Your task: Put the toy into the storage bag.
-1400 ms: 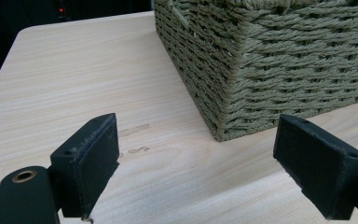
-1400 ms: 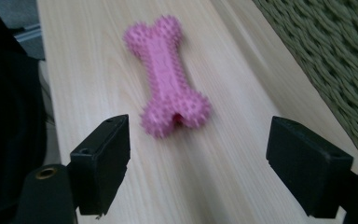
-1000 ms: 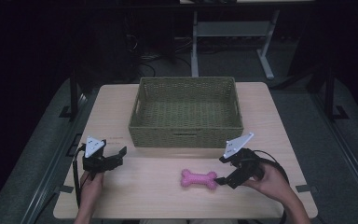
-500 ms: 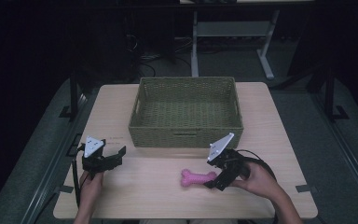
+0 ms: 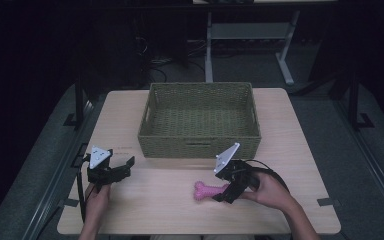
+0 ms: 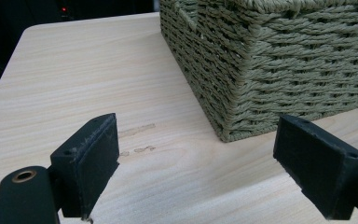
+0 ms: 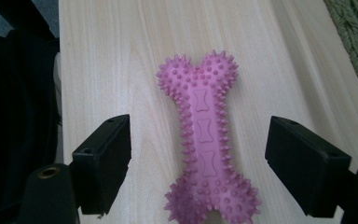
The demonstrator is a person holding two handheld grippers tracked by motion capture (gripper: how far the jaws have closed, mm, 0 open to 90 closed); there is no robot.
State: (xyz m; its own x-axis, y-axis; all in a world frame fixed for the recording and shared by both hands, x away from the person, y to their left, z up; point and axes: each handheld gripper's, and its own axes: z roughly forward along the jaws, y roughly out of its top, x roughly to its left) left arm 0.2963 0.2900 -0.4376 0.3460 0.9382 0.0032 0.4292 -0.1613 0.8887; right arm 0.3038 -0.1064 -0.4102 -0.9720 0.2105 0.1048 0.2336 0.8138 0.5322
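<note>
A pink spiky bone-shaped toy (image 5: 206, 190) (image 7: 203, 135) lies flat on the wooden table (image 5: 145, 210), in front of the woven green basket (image 5: 200, 145). My right gripper (image 5: 223, 193) (image 7: 198, 140) sits low over the toy's right end with its jaws open. They have just been closing a little. The bone's shaft lies between the pads, with a gap on each side. My left gripper (image 5: 125, 168) (image 6: 198, 144) is held still at the table's front left, open and empty, facing the basket's (image 6: 284, 70) near left corner.
The basket is empty and takes up the middle and back of the table. In the right gripper view its corner (image 7: 354, 28) shows at the upper right, and the table's front edge runs down the left. Dark floor and a desk frame (image 5: 250, 35) lie beyond.
My right gripper has slid left along the table to the bone, and its jaws now straddle the toy's right end. The left gripper and the bone have stayed put.
</note>
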